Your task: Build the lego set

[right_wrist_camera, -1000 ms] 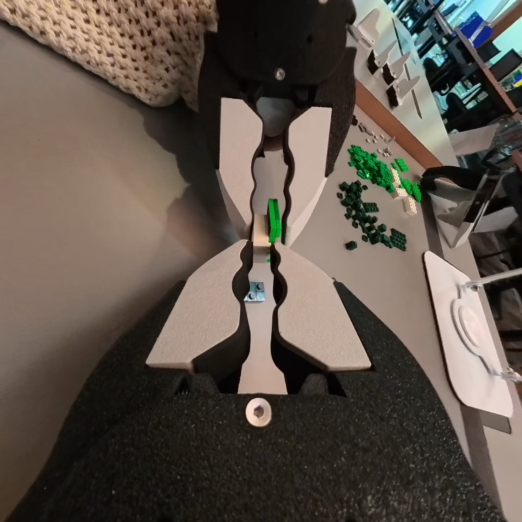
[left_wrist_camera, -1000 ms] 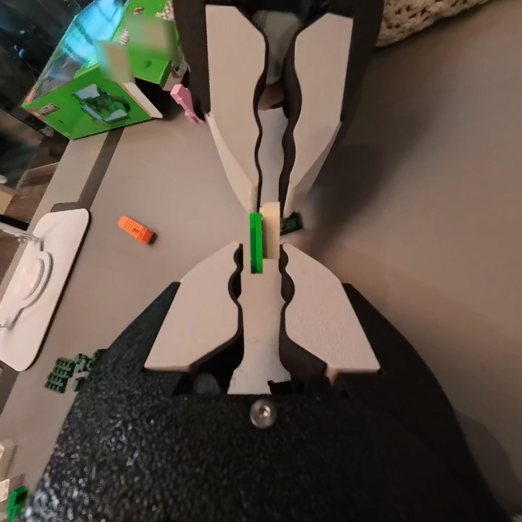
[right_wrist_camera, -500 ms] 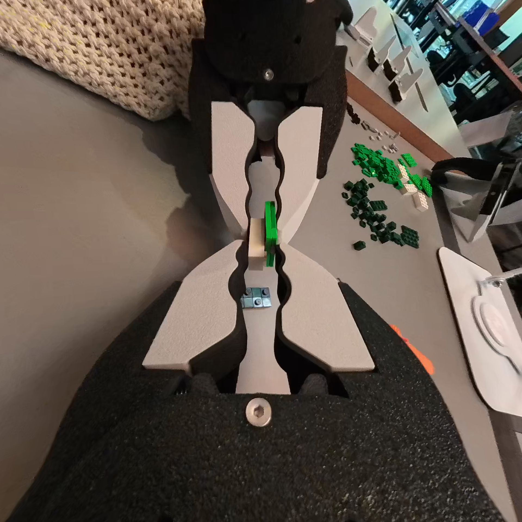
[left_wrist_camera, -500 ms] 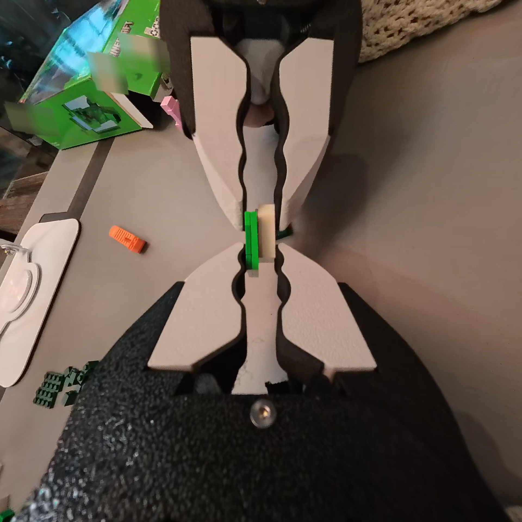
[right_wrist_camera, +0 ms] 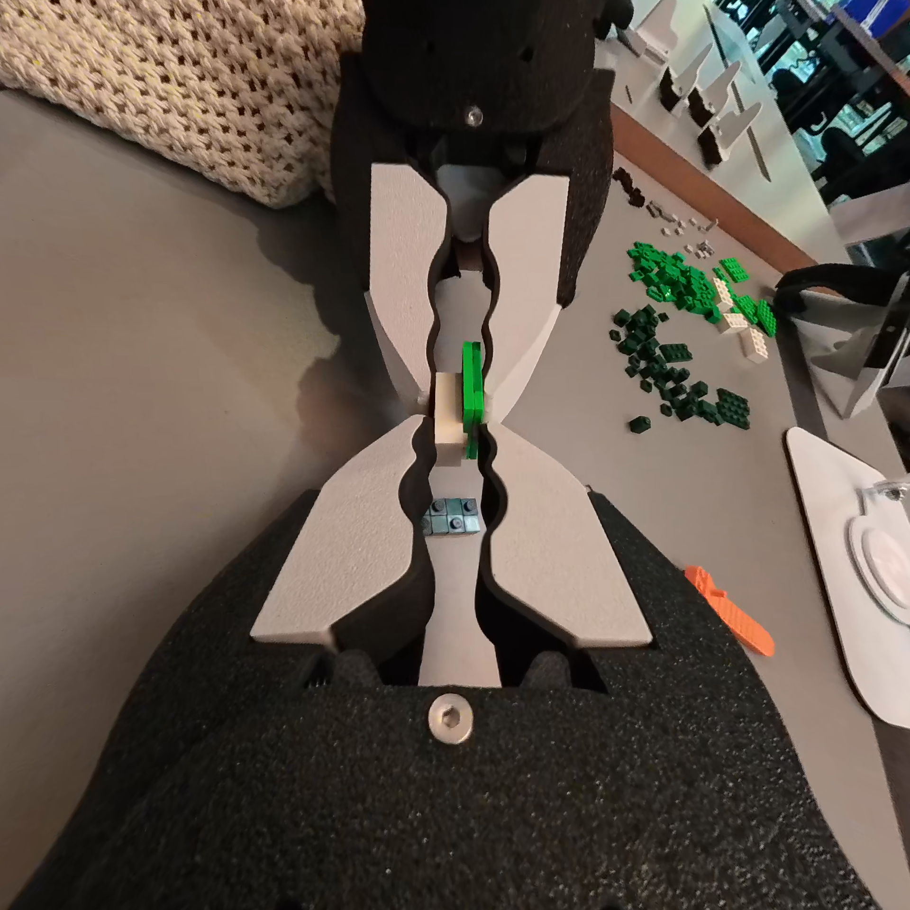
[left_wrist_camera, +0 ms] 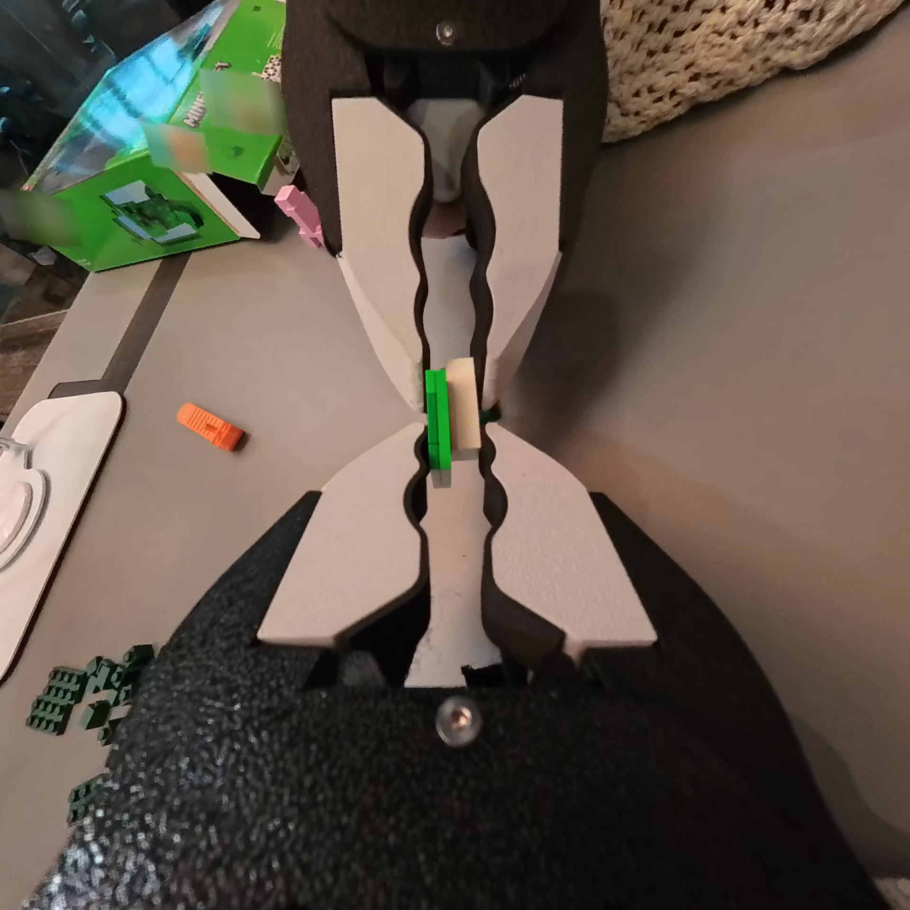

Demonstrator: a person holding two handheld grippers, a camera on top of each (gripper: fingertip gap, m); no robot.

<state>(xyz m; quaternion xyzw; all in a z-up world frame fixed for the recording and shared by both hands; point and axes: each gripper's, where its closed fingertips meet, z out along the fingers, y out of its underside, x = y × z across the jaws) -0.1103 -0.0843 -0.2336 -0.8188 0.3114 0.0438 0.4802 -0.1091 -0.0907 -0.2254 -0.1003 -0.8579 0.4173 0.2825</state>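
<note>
My two grippers meet tip to tip above the grey table (left_wrist_camera: 738, 443). My left gripper (left_wrist_camera: 455, 443) is shut on a bright green plate (left_wrist_camera: 438, 418) held on edge. My right gripper (right_wrist_camera: 452, 426) is shut on a cream brick (right_wrist_camera: 448, 423). The plate and the brick are pressed face to face between the two pairs of fingertips. In the right wrist view the green plate (right_wrist_camera: 472, 389) reaches into the left gripper (right_wrist_camera: 458, 401) opposite. A small grey piece (left_wrist_camera: 441, 477) shows at the near end of the green plate. A small teal studded assembly (right_wrist_camera: 450, 522) lies on the table under my right gripper.
An orange brick separator (left_wrist_camera: 211, 436) lies left of the grippers. Piles of dark green (right_wrist_camera: 679, 384), bright green (right_wrist_camera: 679, 285) and white bricks (right_wrist_camera: 738, 325) lie on the table. A white pad (left_wrist_camera: 54, 482), a green box (left_wrist_camera: 147, 197), a pink piece (left_wrist_camera: 300, 216) and knitted fabric (right_wrist_camera: 172, 98) surround the work area. Left and right tips are no more than a few centimetres apart.
The two grippers have closed in on each other, so the green plate and cream brick overlap more. The teal assembly and orange separator have come further into the right wrist view.
</note>
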